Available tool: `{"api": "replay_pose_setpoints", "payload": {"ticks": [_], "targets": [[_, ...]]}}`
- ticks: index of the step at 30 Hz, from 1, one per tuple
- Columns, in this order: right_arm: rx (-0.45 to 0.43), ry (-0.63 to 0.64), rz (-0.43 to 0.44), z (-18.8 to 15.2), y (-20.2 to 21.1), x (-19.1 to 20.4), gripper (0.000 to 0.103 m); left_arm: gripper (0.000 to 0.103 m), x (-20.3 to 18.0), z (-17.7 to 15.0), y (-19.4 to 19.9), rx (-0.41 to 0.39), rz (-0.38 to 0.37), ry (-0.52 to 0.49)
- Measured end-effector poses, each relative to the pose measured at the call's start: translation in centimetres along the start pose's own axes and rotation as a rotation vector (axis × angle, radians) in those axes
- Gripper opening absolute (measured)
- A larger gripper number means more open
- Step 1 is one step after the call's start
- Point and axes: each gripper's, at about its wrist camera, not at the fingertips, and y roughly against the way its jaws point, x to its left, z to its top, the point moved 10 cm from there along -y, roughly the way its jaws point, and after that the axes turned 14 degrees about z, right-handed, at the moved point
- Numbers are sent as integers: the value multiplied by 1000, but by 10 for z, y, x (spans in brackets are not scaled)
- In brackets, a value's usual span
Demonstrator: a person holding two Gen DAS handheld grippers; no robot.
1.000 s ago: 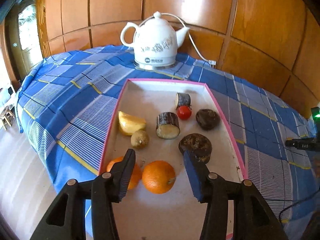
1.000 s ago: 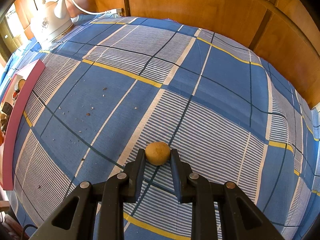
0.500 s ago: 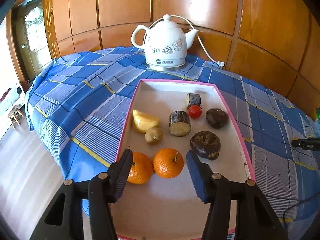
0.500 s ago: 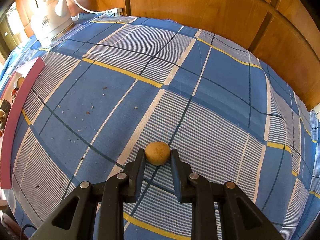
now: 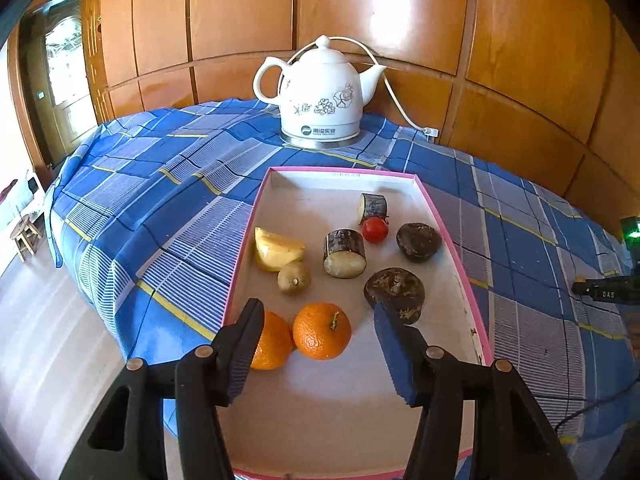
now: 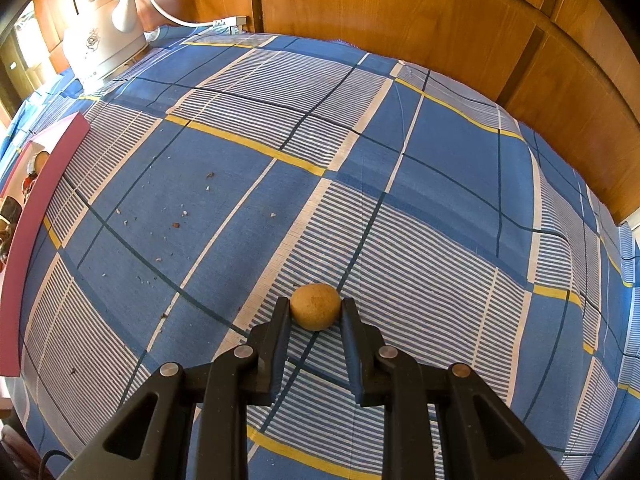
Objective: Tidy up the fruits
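A pink-rimmed white tray (image 5: pixel 348 174) holds two oranges (image 5: pixel 322 336) (image 5: pixel 272 346), a yellow fruit wedge (image 5: pixel 278 254), a small brown fruit (image 5: pixel 294 278), two cut cane pieces (image 5: pixel 344 254), a cherry tomato (image 5: pixel 375 229) and two dark round fruits (image 5: pixel 419 241). My left gripper (image 5: pixel 317 308) hovers open over the tray's near end; its pads touch nothing and the nearer orange shows between the fingers. On the checked cloth, my right gripper (image 6: pixel 315 309) is shut on another small brown fruit (image 6: pixel 315 300), which rests on the cloth.
A white electric kettle (image 5: pixel 320 96) with its cord stands behind the tray, against the wood-panelled wall. The tray's pink rim (image 6: pixel 24 240) lies at the far left of the right wrist view. Crumbs dot the blue cloth (image 6: pixel 440 208). The table edge drops to the floor on the left.
The left gripper's jaws have spread a little wider and it has drawn back slightly, so the left orange shows more. The right gripper and its brown fruit have not moved.
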Motion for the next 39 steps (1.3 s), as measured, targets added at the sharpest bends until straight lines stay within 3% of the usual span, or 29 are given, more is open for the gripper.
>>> {"api": "replay_pose_setpoints", "payload": {"ticks": [23, 28, 33, 39], "targets": [[27, 8, -48, 1, 7, 13, 25, 58, 11, -2, -2, 10, -26, 35], [-34, 72, 45, 10, 32, 65, 25, 58, 20, -1, -3, 9, -29, 60], [-98, 209, 213, 17, 53, 160, 25, 58, 33, 6, 2, -13, -19, 90], [-107, 352, 385, 11, 51, 267, 25, 58, 51, 9, 5, -27, 2, 111]]}}
